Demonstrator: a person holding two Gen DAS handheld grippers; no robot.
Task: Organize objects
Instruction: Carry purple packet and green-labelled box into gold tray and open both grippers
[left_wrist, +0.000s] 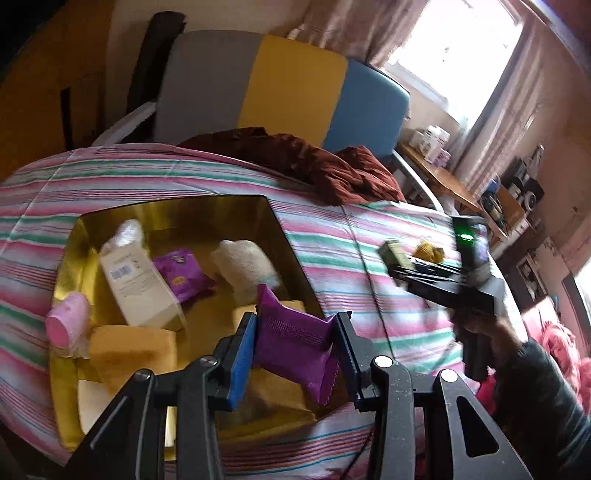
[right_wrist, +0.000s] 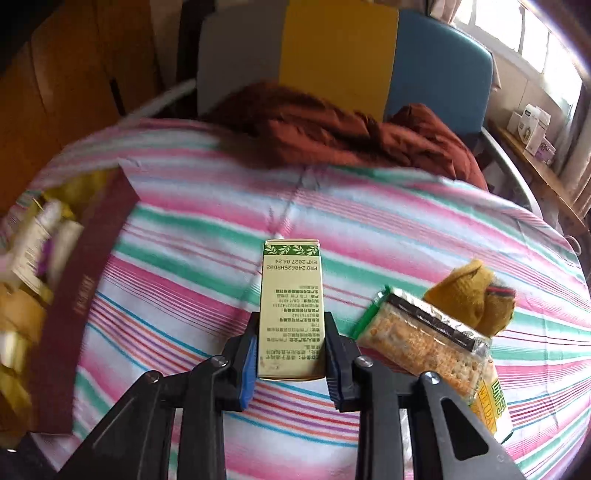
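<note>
- Several items are already gathered in the gold-lined open box (left_wrist: 110, 225), just ahead of the left gripper (left_wrist: 295, 343), which is clamped on a purple foil sachet (left_wrist: 291, 339).
- One cream-and-green printed carton (right_wrist: 291, 314) is pinched by the right gripper (right_wrist: 291, 354).
- Two things are left beside it: a clear-wrapped cracker pack (right_wrist: 424, 339) and a mustard knitted sock (right_wrist: 472, 291).

Bright window (left_wrist: 454, 55), striped bedspread (left_wrist: 369, 236), perhaps a headboard (left_wrist: 255, 81).

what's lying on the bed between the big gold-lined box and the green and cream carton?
Nothing: in the right wrist view, only bare striped bedsheet separates the dark red, gold-lined box from the green-topped cream carton.
</note>
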